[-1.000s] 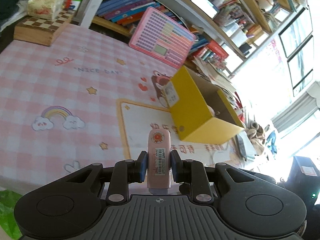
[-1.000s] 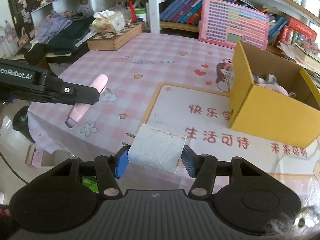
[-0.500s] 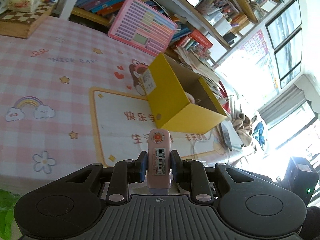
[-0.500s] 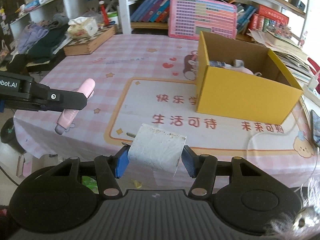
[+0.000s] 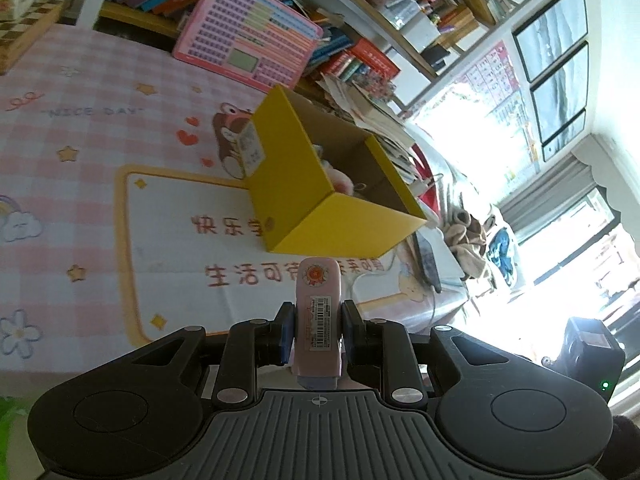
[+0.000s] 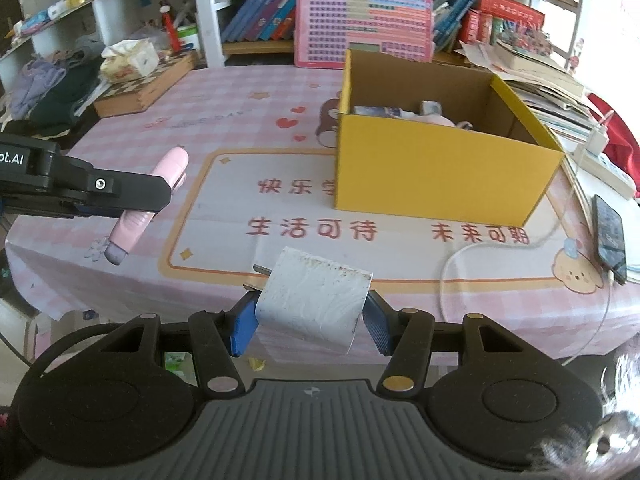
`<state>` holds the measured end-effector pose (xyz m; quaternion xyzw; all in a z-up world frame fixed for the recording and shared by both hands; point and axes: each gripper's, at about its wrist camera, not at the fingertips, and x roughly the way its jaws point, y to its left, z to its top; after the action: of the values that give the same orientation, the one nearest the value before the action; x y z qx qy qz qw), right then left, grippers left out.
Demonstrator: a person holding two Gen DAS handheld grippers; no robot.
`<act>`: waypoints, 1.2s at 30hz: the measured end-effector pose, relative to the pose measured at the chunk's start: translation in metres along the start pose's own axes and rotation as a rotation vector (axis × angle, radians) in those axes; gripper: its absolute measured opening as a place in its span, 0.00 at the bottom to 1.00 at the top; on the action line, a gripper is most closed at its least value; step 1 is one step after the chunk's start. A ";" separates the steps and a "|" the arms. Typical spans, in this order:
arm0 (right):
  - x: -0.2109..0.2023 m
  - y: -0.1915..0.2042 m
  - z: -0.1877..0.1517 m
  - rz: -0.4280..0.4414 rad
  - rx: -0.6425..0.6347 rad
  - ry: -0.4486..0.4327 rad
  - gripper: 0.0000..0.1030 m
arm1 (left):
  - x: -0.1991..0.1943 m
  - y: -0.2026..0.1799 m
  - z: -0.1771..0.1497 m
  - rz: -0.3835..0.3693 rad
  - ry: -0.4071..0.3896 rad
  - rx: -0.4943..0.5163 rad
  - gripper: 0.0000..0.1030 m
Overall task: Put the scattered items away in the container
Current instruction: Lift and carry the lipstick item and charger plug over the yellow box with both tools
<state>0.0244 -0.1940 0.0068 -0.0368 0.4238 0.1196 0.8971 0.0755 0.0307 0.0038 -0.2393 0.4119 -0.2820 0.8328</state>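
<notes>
Revealing box point(image 6: 436, 172) contents, only right view; left gripper point(image 5: 314, 330) clamps pink tube point(image 5: 319, 312).

Open tablecloth point(image 6: 224, 216) stretches bare between the near table edge and the yellow box point(image 6: 436, 176), whose open top is unobstructed. To its right, a white cable point(image 6: 460, 256) and phone point(image 6: 610, 236) clutter the near corner.

Both grippers point(image 6: 310, 322): black plastic, ribbed grey base, silver screws, blue pads point(image 6: 244, 326).
</notes>
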 end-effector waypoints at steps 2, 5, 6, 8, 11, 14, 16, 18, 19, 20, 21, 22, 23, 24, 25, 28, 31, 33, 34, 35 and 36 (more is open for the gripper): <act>-0.002 -0.006 -0.001 -0.007 0.008 0.001 0.52 | 0.005 -0.004 0.001 -0.008 0.007 0.003 0.22; -0.004 -0.013 -0.003 -0.017 0.016 0.003 0.52 | 0.013 -0.010 0.002 -0.018 0.014 0.005 0.22; -0.005 -0.015 -0.004 -0.021 0.019 0.004 0.52 | 0.015 -0.011 0.003 -0.021 0.017 0.005 0.22; -0.005 -0.020 -0.005 -0.031 0.028 0.007 0.52 | 0.020 -0.015 0.005 -0.031 0.024 0.007 0.22; -0.006 -0.030 -0.007 -0.047 0.047 0.014 0.52 | 0.030 -0.022 0.007 -0.049 0.039 0.019 0.22; -0.006 -0.039 -0.009 -0.061 0.065 0.021 0.52 | 0.040 -0.029 0.010 -0.069 0.056 0.032 0.22; -0.005 -0.046 -0.010 -0.072 0.080 0.023 0.52 | 0.048 -0.034 0.013 -0.085 0.067 0.042 0.22; -0.006 -0.054 -0.011 -0.084 0.096 0.024 0.52 | 0.057 -0.040 0.016 -0.098 0.078 0.056 0.22; -0.005 -0.058 -0.011 -0.088 0.103 0.025 0.52 | 0.062 -0.043 0.018 -0.105 0.084 0.062 0.22; -0.004 -0.061 -0.011 -0.092 0.110 0.026 0.52 | 0.066 -0.045 0.021 -0.111 0.089 0.068 0.22; -0.004 -0.065 -0.011 -0.096 0.116 0.027 0.52 | 0.071 -0.048 0.023 -0.116 0.094 0.074 0.22; -0.003 -0.069 -0.011 -0.100 0.122 0.028 0.52 | 0.075 -0.050 0.026 -0.121 0.099 0.080 0.22; -0.003 -0.073 -0.010 -0.104 0.128 0.028 0.52 | 0.080 -0.052 0.028 -0.126 0.104 0.087 0.22; -0.002 -0.077 -0.009 -0.108 0.134 0.028 0.52 | 0.084 -0.055 0.030 -0.129 0.108 0.094 0.22; -0.002 -0.081 -0.009 -0.112 0.140 0.028 0.52 | 0.088 -0.058 0.032 -0.131 0.112 0.102 0.22; 0.002 -0.093 -0.005 -0.119 0.153 0.030 0.52 | 0.100 -0.066 0.038 -0.133 0.122 0.128 0.22; 0.007 -0.104 0.001 -0.120 0.160 0.031 0.52 | 0.111 -0.071 0.046 -0.138 0.126 0.137 0.22; 0.010 -0.111 0.007 -0.120 0.159 0.024 0.52 | 0.115 -0.074 0.051 -0.139 0.123 0.144 0.22; 0.011 -0.114 0.010 -0.119 0.156 0.019 0.52 | 0.118 -0.075 0.054 -0.137 0.119 0.149 0.22; 0.012 -0.117 0.014 -0.118 0.152 0.013 0.52 | 0.120 -0.077 0.058 -0.136 0.114 0.153 0.22; 0.013 -0.120 0.019 -0.116 0.146 0.005 0.52 | 0.122 -0.078 0.061 -0.134 0.108 0.157 0.22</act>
<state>0.0758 -0.3049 0.0044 0.0036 0.4306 0.0360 0.9018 0.1651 -0.0968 0.0191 -0.1848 0.4160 -0.3809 0.8048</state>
